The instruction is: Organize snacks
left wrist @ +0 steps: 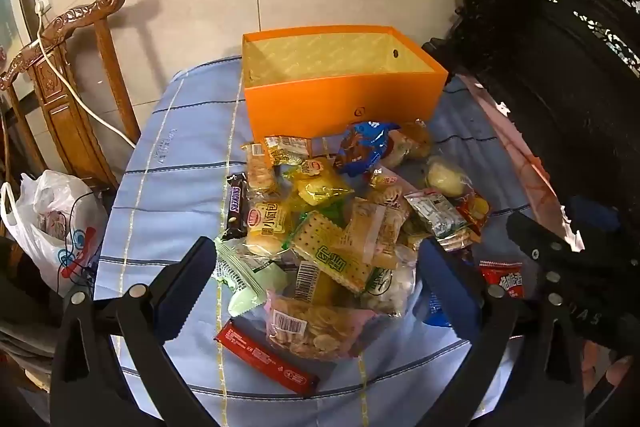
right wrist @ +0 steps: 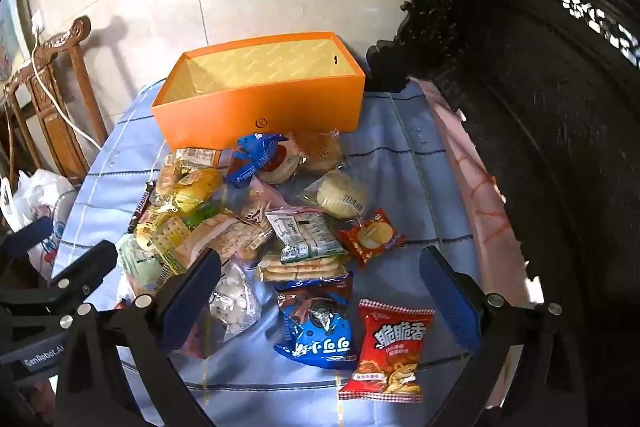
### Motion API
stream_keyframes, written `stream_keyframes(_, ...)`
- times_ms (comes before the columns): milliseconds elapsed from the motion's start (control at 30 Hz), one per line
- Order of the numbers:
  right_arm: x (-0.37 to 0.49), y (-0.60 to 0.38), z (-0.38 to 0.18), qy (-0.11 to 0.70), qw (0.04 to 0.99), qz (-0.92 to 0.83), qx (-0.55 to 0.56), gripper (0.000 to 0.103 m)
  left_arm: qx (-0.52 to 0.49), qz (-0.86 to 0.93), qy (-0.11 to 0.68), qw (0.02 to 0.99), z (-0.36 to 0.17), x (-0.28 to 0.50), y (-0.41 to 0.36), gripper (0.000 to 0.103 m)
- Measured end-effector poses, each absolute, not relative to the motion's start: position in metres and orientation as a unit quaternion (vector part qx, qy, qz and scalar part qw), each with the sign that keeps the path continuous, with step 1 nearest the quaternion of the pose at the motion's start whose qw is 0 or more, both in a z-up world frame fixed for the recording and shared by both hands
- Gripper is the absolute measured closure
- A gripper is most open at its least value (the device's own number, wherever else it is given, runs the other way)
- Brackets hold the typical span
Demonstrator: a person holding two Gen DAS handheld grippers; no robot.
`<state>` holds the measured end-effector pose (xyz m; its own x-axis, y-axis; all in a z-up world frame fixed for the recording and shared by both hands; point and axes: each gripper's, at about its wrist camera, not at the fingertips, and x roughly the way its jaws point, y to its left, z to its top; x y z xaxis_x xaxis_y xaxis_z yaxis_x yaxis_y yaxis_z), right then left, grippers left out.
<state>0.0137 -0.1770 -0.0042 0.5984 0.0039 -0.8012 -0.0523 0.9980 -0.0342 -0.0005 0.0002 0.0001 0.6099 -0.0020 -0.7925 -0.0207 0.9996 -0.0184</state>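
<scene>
Orange box, open-topped and showing only its patterned yellow lining, at the far edge of the desk, on a blue striped cloth. Snack pile heaped just in front of the box, across the middle of the desk and reaching toward the near edge.

Left gripper spread wide, gripping nothing, hovering low over the near part of the pile; fingers flanking a pink-edged bag of crackers and a green-printed cracker pack. Red wrapped bar lying at the near-left of the pile, close to the left finger. Dark Snickers bar along the pile's left side, beside a small yellow bread pack. Blue cookie pack close against the box's front wall.

Right gripper likewise spread wide and gripping nothing, above the near-right part of the desk. Between its fingers: a blue cocoa-cookie bag and, just beside it to the right, a red crisp bag, both flat on the cloth toward the near edge. Clear bag of small white pieces touching the inner side of the left finger. Small red packet with a round biscuit and a pale round pastry farther back, at the pile's right side.

White plastic bag off the desk's left edge, beside a carved wooden chair. Dark carved furniture along the right edge.
</scene>
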Motion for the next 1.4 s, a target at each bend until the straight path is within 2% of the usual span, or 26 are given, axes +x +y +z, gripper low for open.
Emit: stream_keyframes(1400,0.016,-0.176,-0.002,0.430,0.901,0.007,-0.052,0.003,-0.062,0.017,0.459,0.886,-0.009,0.002,0.019,0.004)
